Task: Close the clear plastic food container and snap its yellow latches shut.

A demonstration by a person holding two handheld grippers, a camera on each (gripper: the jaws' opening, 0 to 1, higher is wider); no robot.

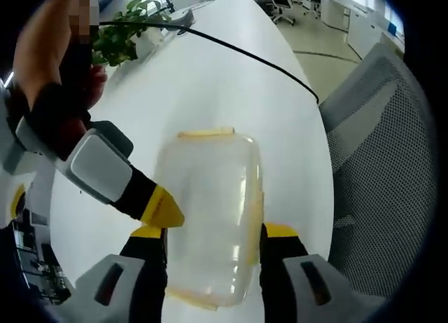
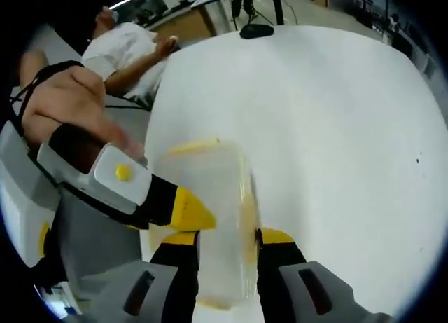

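In the left gripper view the left tool (image 1: 213, 232) rises from six o'clock with its two yellow-tipped jaws set either side of the clear plastic food container (image 1: 210, 218); both tips press against its side walls, so the tool is clamped on it. The right tool (image 1: 159, 207) comes in from nine o'clock, its yellow tip touching the container's wall near the left jaw; whether its jaws are apart or together here cannot be told. The container lies on the white counter (image 1: 210, 85), lid on, with a yellow latch (image 1: 205, 133) at its twelve o'clock end. A black cable (image 1: 245, 55) crosses the counter toward one o'clock, a potted plant (image 1: 122, 32) stands at eleven o'clock, and a grey mesh chair (image 1: 381, 148) sits at three o'clock.

In the right gripper view the right tool (image 2: 225, 239) likewise straddles the container (image 2: 217, 218), jaws against its sides. The left tool (image 2: 182, 209) enters from nine o'clock and touches the container's wall. A person's hand (image 2: 70, 106) holds it.
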